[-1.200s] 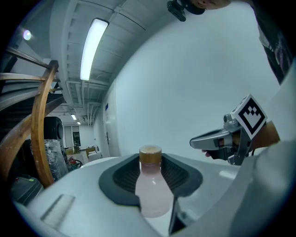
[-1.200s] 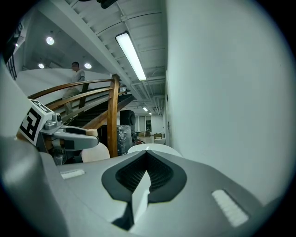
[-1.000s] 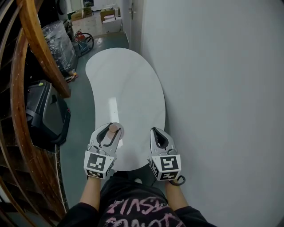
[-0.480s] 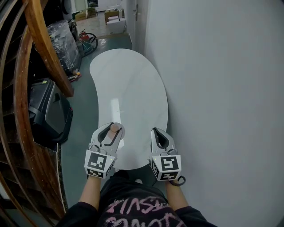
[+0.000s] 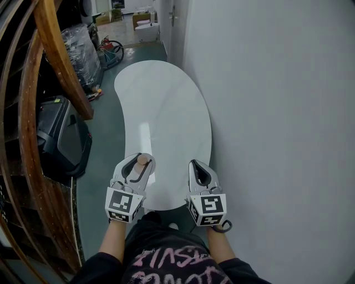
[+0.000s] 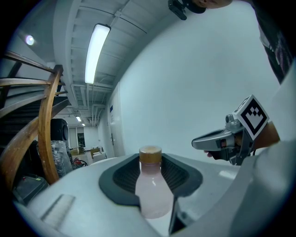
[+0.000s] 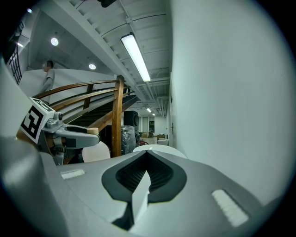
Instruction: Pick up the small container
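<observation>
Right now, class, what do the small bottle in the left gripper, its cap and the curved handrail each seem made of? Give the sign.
The small bottle is likely translucent plastic, frosted pinkish-white; light glows through it. The cap is matte tan, perhaps wood or cork; unclear. The handrail looks like varnished wood, warm brown with a sheen.

1. On my right, a plain white wall (image 5: pixel 277 111) runs the whole length of the passage.
2. Against it stands a white kidney-shaped table (image 5: pixel 166 105), and I can see a streak of light reflected on its top.
3. The floor (image 5: pixel 105 144) is smooth and grey-green.
4. To my left, curved wooden stair rails (image 5: pixel 58 61) sweep over a black box-like unit (image 5: pixel 61 138) on the floor.
5. Further off I make out a plastic-wrapped bundle (image 5: pixel 82 47) and cardboard boxes (image 5: pixel 145 16).
6. A long ceiling tube light (image 6: pixel 97 51) is lit overhead.
</observation>
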A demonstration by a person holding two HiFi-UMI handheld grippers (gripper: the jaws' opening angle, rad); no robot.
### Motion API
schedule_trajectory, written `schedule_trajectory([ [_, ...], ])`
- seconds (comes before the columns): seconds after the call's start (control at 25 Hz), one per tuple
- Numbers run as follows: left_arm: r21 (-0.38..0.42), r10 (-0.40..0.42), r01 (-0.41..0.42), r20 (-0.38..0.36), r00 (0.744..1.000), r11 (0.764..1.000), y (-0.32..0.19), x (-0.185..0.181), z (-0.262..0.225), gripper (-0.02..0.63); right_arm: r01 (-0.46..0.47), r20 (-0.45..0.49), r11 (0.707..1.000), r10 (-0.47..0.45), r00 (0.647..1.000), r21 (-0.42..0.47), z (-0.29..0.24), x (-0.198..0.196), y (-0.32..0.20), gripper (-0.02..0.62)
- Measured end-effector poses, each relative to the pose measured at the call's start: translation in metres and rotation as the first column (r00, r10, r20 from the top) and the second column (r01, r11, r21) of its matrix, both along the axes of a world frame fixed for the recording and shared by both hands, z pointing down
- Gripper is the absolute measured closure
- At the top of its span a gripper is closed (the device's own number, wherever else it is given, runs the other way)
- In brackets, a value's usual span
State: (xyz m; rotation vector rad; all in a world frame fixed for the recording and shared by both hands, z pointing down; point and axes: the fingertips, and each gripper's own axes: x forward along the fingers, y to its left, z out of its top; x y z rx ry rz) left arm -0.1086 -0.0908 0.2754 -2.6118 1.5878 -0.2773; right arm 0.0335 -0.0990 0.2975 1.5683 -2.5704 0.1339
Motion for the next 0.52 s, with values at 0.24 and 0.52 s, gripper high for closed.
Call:
schedule_trajectory([
  [0.24,0.0,-0.011,0.011,0.002,1.0,1.0,0.0033,-0.0033,-0.0022,0.465,0.007,0.0,1.0,-0.007,1.0,-0.003,0.0025,-0.0041,0.0034,0.586],
  [0.52,0.015,-0.006,0.006,-0.011,1.0,1.0,0.0086,-0.0071,-0.0011,0.465,0.01,-0.002,1.0,-0.01,1.0,-0.001,0.0019,-0.0057,0.0079,0.586],
])
